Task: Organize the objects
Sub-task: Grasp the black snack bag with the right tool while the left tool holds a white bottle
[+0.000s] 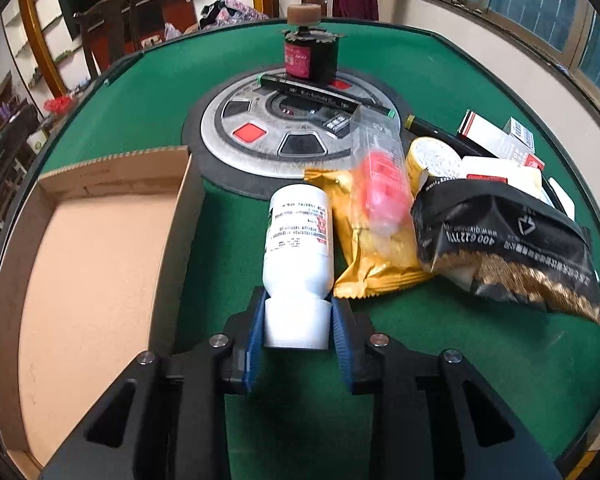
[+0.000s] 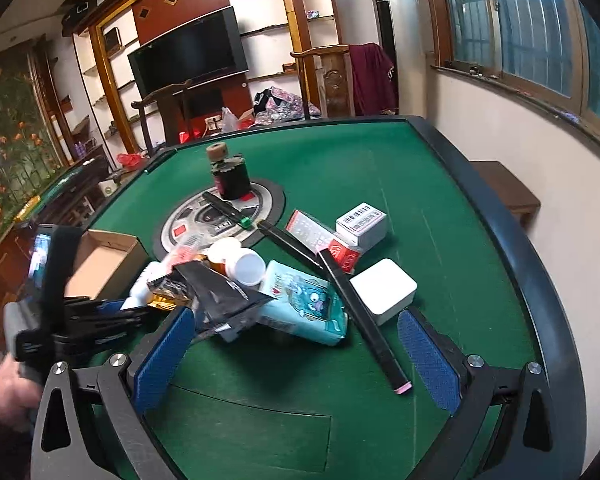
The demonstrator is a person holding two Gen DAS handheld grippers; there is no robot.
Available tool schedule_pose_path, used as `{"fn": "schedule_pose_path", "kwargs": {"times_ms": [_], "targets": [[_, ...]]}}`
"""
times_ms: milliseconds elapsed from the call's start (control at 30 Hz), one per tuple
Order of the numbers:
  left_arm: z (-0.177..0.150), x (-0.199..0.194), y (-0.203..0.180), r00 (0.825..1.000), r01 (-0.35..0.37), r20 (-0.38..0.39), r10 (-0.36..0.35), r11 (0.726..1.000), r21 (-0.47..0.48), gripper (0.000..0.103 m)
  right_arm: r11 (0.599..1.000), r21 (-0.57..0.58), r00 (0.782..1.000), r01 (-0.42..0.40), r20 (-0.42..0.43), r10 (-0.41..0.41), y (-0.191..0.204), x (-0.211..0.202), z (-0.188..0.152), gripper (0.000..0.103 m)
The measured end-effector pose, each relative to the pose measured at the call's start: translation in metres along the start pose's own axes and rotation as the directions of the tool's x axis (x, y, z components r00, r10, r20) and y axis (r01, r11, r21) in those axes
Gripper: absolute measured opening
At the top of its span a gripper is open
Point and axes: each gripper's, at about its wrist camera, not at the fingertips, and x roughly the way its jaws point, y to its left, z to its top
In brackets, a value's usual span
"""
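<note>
Green felt mahjong table (image 1: 140,92) under me, dark raised rim, round control panel (image 1: 260,136) set in its centre. Nearest in the left wrist view: my left gripper (image 1: 298,320), blue pads pinching the cap end of a white pill bottle (image 1: 298,236) that lies on the felt just right of the cardboard box (image 1: 92,264). Box interior looks bare, so I judge sorting has barely begun; this bottle would be the first item in.

My right gripper (image 2: 296,356) hangs over the pile with its fingers spread wide, gripping nothing.

Left to sort, all loose on the felt: gold snack packet (image 1: 376,256), black snack bag (image 1: 508,248), clear sachet with pink contents (image 1: 380,184), teal tissue pack (image 2: 304,300), white square box (image 2: 384,290), long black pen (image 2: 360,312), barcode carton (image 2: 362,220). Further out, a marker (image 1: 320,92) and a dark ink bottle (image 1: 310,56) sit on the panel.

Beyond the table: wooden chairs, TV (image 2: 188,50), shelving, barred windows on the right.
</note>
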Motion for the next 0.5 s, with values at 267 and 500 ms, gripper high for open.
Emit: {"fn": "schedule_pose_path", "kwargs": {"times_ms": [267,500], "targets": [[-0.011,-0.017,0.018,0.992,0.111,0.063,-0.106,0.991,-0.078,0.029,0.996,-0.013,0.995,-0.087,-0.041,0.086,0.018,0.003,0.014,0.103],[-0.041,-0.08,0.044,0.963,0.226,0.18,-0.2,0.964,-0.139,0.029,0.986,-0.059,0.986,-0.156,-0.077,0.151,0.047,0.011,0.032,0.103]]}}
